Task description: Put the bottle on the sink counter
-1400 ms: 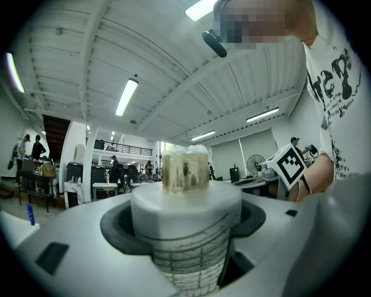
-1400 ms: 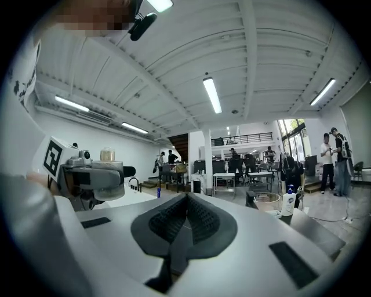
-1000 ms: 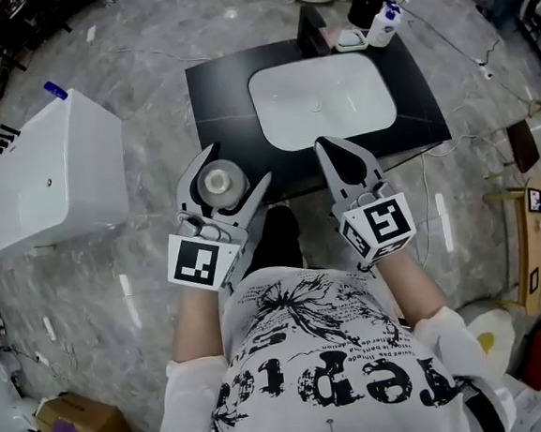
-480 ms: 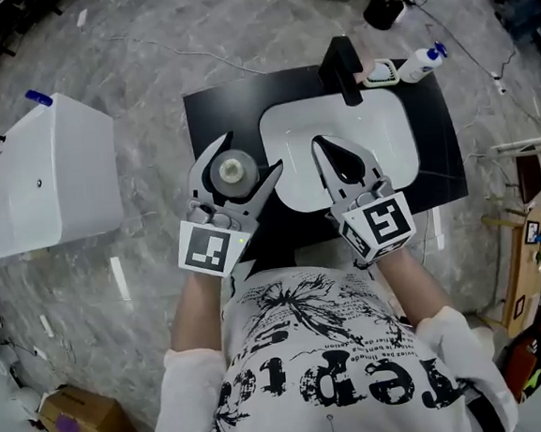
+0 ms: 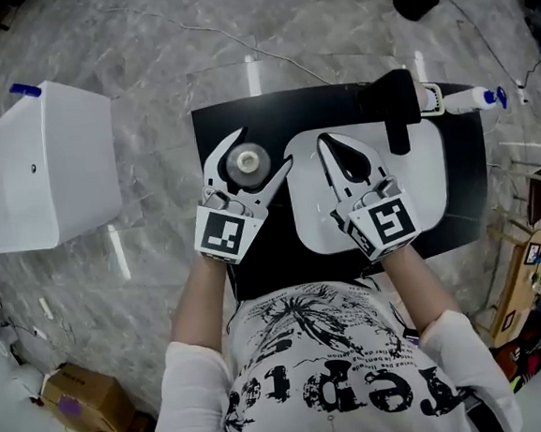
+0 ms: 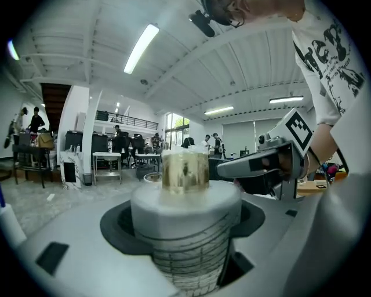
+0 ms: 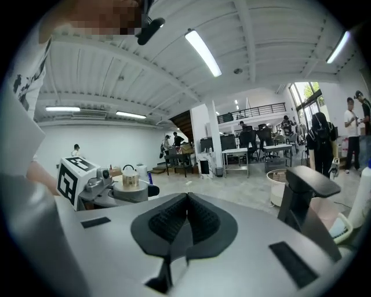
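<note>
Squarely, bottle point(image 5: 244, 162) between left tongs point(image 5: 264, 146)

White box point(image 5: 45, 164) on grey marble floor point(image 5: 162, 267); brown cardboard carton point(image 5: 86, 415) well apart, below that box in head view.

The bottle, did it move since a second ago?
Yes. The left gripper carried the bottle forward over the black counter, from its near edge to a spot left of the white basin. The right gripper moved forward too and is now over the basin. Unchanged: left gripper shut on the bottle, right gripper shut and empty.
</note>
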Motion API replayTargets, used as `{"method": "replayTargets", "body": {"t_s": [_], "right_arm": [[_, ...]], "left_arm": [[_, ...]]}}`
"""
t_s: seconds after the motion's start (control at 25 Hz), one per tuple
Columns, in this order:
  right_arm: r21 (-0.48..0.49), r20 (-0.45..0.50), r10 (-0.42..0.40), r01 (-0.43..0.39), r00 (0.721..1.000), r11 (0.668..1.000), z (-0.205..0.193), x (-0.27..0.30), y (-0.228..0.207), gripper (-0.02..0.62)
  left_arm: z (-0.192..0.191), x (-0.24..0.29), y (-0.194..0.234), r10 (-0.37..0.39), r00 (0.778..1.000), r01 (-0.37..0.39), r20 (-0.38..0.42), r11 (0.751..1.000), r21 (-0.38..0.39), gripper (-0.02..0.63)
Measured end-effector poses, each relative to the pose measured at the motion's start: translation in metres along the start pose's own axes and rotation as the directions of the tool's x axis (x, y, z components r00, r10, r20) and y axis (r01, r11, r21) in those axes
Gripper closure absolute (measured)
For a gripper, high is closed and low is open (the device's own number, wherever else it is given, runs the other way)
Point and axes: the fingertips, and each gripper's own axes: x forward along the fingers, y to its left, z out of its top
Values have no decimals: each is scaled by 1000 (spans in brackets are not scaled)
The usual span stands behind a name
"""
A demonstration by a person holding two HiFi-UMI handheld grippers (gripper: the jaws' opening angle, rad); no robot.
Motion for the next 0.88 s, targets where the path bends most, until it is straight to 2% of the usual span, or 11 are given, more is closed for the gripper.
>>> {"method": "replayTargets", "body": {"t_s": [0.2,0.4,0.68,0.88], "right_arm": [[-1,-27,-5,5,1000,1000,-25,47,-19,580],[-13,-51,-9,8,999,1000,-46,75,-31,580],[-20,-82,-26,24,996,1000,-64,93,-44,580],[-14,-92,-50,49,995,999,-72,98,-52,580]], "left_arm": [[-50,31,44,34,994,-37,-102,999,-20,258],[-90,54,67,51,984,-56,-171,998,-22,258],[-116,73,79,19,964,-35,-267,998,-54,258],[-124,76,79,10,953,-19,-304,999,-27,258]]}}
